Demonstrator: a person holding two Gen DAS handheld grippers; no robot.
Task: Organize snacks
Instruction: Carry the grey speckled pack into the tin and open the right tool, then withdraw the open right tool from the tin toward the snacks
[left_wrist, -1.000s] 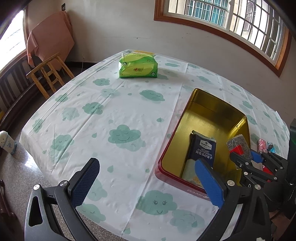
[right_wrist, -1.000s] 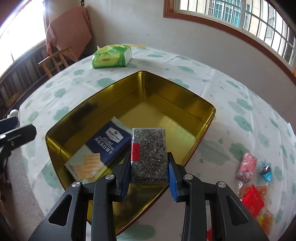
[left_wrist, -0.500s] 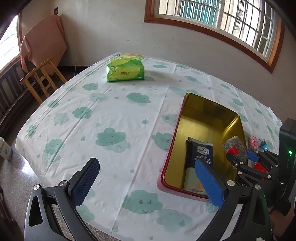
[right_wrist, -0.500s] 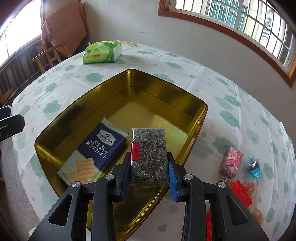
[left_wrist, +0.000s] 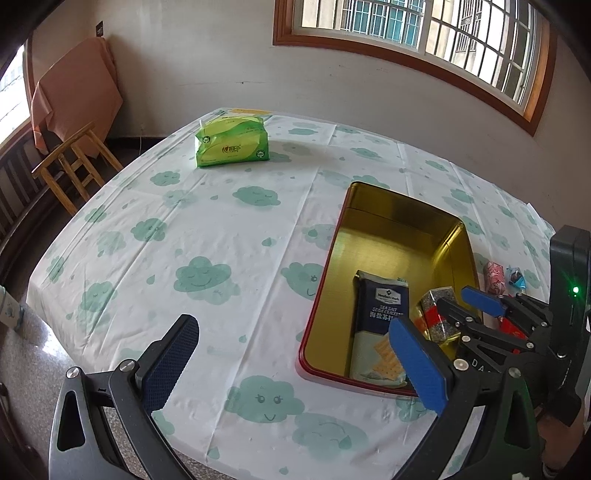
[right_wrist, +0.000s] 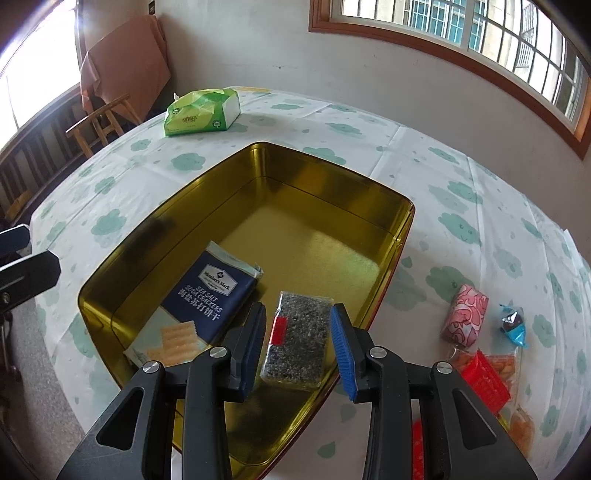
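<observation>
The table (left_wrist: 221, 236) carries an open gold tin (right_wrist: 332, 206) near its right edge. A blue cracker packet (right_wrist: 210, 295) already lies in the tin's near end. The right gripper (right_wrist: 297, 332) hangs over the near rim, jaws slightly parted around a dark seaweed pack (right_wrist: 299, 339), pads seemingly clear of it. By my reckoning two snacks are in. Left outside: a pink packet (right_wrist: 466, 310), a blue candy (right_wrist: 513, 326) and red wrappers (right_wrist: 487, 380). The left gripper (left_wrist: 291, 358) gapes wide, empty. A green tissue pack (left_wrist: 232, 142) sits at the far edge, clear.
</observation>
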